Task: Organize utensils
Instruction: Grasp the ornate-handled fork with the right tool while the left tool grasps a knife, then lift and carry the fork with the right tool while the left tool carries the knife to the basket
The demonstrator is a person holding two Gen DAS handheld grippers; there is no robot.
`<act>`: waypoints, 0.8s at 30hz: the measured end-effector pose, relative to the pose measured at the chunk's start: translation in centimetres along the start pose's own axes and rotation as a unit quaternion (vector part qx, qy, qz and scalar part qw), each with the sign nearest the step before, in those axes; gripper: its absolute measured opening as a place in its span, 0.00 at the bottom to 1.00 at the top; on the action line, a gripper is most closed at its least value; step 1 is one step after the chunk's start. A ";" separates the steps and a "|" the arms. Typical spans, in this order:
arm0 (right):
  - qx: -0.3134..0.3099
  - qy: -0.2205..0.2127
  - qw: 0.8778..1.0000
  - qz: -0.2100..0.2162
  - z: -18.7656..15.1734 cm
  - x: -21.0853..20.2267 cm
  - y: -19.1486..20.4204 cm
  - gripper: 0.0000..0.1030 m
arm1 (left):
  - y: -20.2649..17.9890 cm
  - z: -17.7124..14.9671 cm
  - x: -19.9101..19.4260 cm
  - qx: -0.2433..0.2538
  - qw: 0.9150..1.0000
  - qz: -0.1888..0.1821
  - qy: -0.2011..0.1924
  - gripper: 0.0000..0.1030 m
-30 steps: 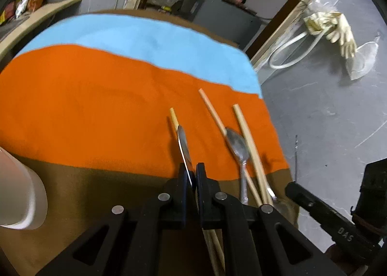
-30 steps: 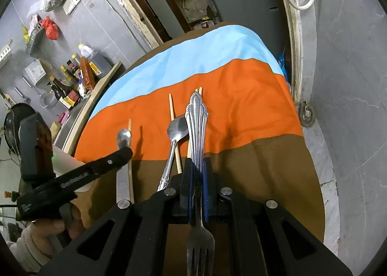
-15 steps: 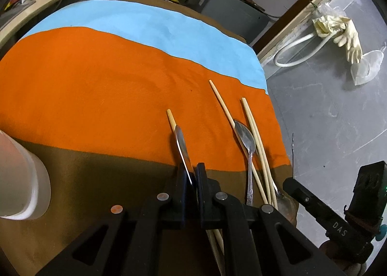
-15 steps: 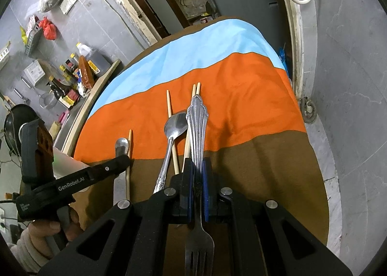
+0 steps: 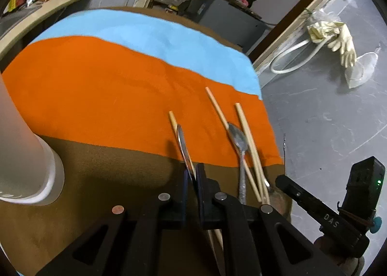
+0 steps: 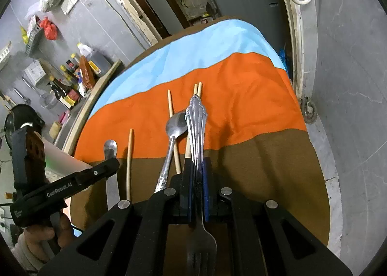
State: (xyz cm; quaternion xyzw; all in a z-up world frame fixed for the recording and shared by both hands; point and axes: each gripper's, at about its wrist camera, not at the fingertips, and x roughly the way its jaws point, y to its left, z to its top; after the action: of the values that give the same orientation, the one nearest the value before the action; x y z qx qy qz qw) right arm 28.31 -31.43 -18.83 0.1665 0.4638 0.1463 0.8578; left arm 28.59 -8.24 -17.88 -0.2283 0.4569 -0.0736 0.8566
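My left gripper point(image 5: 192, 174) is shut on a metal table knife point(image 5: 183, 147), blade pointing forward over the striped cloth point(image 5: 96, 87). A wooden chopstick point(image 5: 173, 119) lies under the blade. To the right lie a metal spoon point(image 5: 238, 140) and two more chopsticks point(image 5: 246, 130). My right gripper point(image 6: 197, 172) is shut on a silver fork point(image 6: 197, 126), ornate handle forward, tines toward the camera. In the right wrist view the spoon point(image 6: 173, 130) and chopsticks point(image 6: 170, 104) lie just left of the fork. The knife tip point(image 6: 110, 147) and one chopstick point(image 6: 129, 155) show farther left.
A white frosted cup point(image 5: 21, 159) stands on the brown stripe at the left; it also shows behind the left gripper in the right wrist view point(image 6: 63, 157). The table edge drops to a grey floor point(image 5: 326, 118) on the right. A shelf with bottles point(image 6: 72, 75) stands beyond the table.
The left gripper with the knife has drifted nearer to the cup, which looks larger now. The right gripper with the fork has eased slightly forward over the spoon and chopsticks.
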 end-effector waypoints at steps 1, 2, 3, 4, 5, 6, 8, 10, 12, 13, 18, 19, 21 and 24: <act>0.000 -0.003 1.000 -0.001 0.0 -0.2 0.0 0.07 | -0.2 0.0 -0.4 0.004 1.000 -0.002 -0.006 0.06; -0.001 -0.007 1.000 -0.002 -0.1 -0.5 0.1 0.07 | -0.5 -0.1 -1.0 0.009 1.000 -0.004 -0.014 0.05; -0.001 -0.010 1.000 -0.001 -0.2 -0.7 0.1 0.07 | -0.8 -0.1 -1.4 0.014 1.000 -0.005 -0.021 0.05; 0.000 -0.015 1.000 -0.001 -0.2 -1.0 0.2 0.07 | -1.2 -0.2 -2.1 0.021 0.999 -0.007 -0.030 0.05; 0.001 -0.018 1.000 0.000 -0.3 -1.3 0.1 0.07 | -1.4 -0.2 -2.6 0.026 0.999 -0.009 -0.037 0.04; 0.003 -0.023 1.000 0.000 -0.4 -1.7 0.2 0.07 | -1.7 -0.2 -2.9 0.030 0.999 -0.011 -0.041 0.04; 0.003 -0.031 1.000 0.000 -0.6 -2.4 0.3 0.06 | -2.4 -0.4 -4.1 0.045 0.997 -0.017 -0.055 0.04; 0.002 -0.039 0.999 0.000 -0.7 -3.0 0.6 0.06 | -2.9 -0.4 -5.0 0.056 0.996 -0.020 -0.066 0.03; 0.001 -0.044 0.999 0.001 -1.0 -3.6 0.8 0.06 | -3.4 -0.5 -6.0 0.069 0.994 -0.026 -0.076 0.02; -0.001 -0.047 0.999 0.001 -1.2 -3.8 1.1 0.06 | -3.7 -0.5 -6.5 0.075 0.994 -0.029 -0.079 0.02; -0.027 -0.049 0.998 -0.012 -2.3 -4.6 2.9 0.06 | -3.9 -0.5 -7.6 0.089 0.992 -0.039 -0.080 0.02; -0.031 -0.051 0.998 -0.015 -2.6 -4.9 3.3 0.06 | -3.8 -0.5 -8.0 0.090 0.992 -0.042 -0.081 0.02; -0.035 -0.055 0.998 -0.019 -3.1 -5.5 4.0 0.06 | -3.6 -0.7 -8.5 0.091 0.991 -0.043 -0.083 0.02; -0.028 -0.068 0.997 -0.021 -3.9 -6.7 4.7 0.06 | -3.4 -0.7 -9.6 0.097 0.990 -0.046 -0.091 0.02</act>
State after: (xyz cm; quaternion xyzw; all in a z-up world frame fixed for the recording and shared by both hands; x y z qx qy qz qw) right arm 21.06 -29.30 -13.80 0.1423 0.4032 0.1297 0.8946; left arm 22.81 -8.24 -9.45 -0.1707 0.3567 -0.1354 0.9085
